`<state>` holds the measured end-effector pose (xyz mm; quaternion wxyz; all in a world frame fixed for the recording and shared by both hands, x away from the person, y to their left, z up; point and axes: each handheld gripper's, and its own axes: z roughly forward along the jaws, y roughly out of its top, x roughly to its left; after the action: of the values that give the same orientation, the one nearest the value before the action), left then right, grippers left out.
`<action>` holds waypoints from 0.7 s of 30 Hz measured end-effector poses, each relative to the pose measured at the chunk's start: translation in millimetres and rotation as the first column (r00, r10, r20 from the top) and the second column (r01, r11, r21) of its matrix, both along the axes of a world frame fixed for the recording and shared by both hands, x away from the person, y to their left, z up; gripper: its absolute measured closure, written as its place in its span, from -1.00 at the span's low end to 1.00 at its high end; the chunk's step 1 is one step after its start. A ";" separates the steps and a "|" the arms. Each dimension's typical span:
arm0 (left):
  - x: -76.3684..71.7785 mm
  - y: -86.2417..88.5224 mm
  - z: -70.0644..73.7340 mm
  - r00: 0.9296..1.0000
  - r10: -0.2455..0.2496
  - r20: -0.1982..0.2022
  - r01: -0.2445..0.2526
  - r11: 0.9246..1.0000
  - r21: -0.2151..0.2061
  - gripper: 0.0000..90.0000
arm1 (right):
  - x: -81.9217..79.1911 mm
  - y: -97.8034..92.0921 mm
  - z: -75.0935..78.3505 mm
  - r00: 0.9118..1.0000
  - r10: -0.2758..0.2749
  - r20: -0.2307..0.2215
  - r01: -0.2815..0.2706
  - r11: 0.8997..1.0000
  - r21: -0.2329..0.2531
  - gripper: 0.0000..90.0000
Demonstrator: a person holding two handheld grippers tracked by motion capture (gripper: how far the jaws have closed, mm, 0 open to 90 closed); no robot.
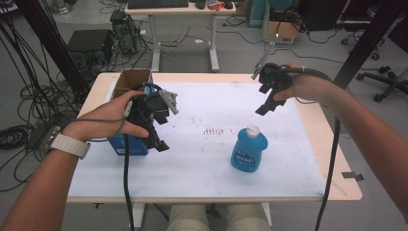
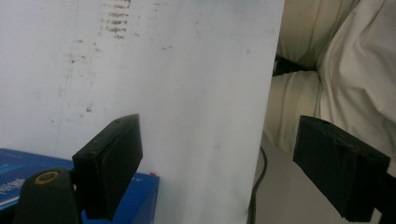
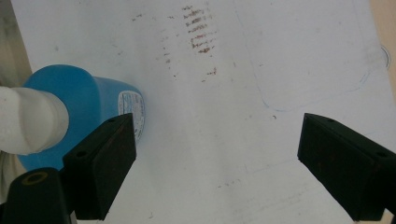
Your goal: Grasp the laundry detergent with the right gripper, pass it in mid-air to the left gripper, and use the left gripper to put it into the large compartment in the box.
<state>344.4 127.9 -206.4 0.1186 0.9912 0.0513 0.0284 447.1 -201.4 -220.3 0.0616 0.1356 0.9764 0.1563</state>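
Blue bottle (image 1: 248, 150) upright on table, left tongs (image 1: 160, 129) and right tongs (image 1: 269, 102) wide apart, empty.

Lab/test bay: cable bundles (image 1: 19, 134) all over the floor, electronics boxes (image 1: 91, 45), black rig struts (image 1: 370, 41), height-adjustable desk (image 1: 183, 9) with keyboard (image 1: 157, 4), office chair base (image 1: 389, 79).

A pale watch strap (image 1: 72, 145) is worn on the left wrist. Light trousers (image 1: 219, 217) are worn. Black cables (image 1: 126, 183) are trailed from both black grippers.
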 end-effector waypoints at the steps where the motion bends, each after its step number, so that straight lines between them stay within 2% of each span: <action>1: 0.1 0.0 0.1 1.000 -0.001 0.000 0.001 1.000 0.002 -0.65 | -0.5 0.3 0.8 1.000 -0.003 0.001 0.003 1.000 0.003 -0.74; 5: -0.1 -0.3 0.7 1.000 0.001 0.003 -0.001 1.000 -0.001 -0.67 | -1.7 0.5 5.5 1.000 0.003 0.015 -0.003 1.000 0.008 -0.76; 10: -1.0 -1.3 2.2 1.000 0.000 0.005 0.000 1.000 0.001 -0.71 | -5.4 0.1 12.0 0.999 -0.036 0.020 0.036 0.999 0.029 -0.83; 15: -1.8 -2.3 2.5 1.000 0.001 0.009 -0.001 1.000 0.002 -0.75 | -9.1 -2.6 19.1 0.999 -0.034 0.035 0.034 0.999 0.019 -0.85; 21: -1.8 -4.3 2.2 1.000 0.003 0.010 -0.003 1.000 -0.002 -0.75 | -17.5 -2.9 27.2 0.997 -0.064 0.042 0.063 0.997 0.038 -0.91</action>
<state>342.7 123.6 -204.3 0.1196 0.9909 0.0522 0.0333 429.6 -204.2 -193.1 0.0850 0.1643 0.9670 0.1750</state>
